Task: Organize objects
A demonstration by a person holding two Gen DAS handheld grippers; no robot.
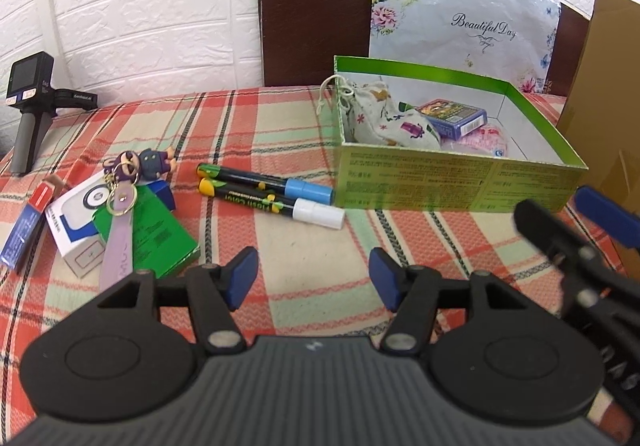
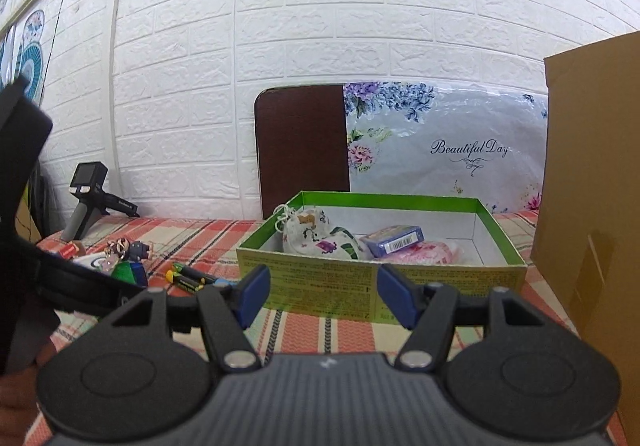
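A green open box [image 1: 416,187] [image 2: 320,280] stands on the plaid tablecloth and holds a floral drawstring pouch [image 1: 384,117], a blue card pack [image 1: 456,117] and a pink packet [image 1: 488,139]. Two markers [image 1: 272,191] lie left of the box, one with a blue cap and one with a white cap. Further left lie a figure keychain [image 1: 136,169], a green carton [image 1: 160,234], a white box [image 1: 76,221] and a red-blue box [image 1: 26,230]. My left gripper [image 1: 312,278] is open and empty above the cloth. My right gripper [image 2: 322,294] is open and empty before the box's front wall.
A brown cardboard box [image 2: 596,205] stands at the right. A dark board and a floral bag [image 2: 448,141] lean on the white brick wall. A black handheld device [image 1: 30,101] stands at the far left. The right gripper shows in the left wrist view [image 1: 576,238].
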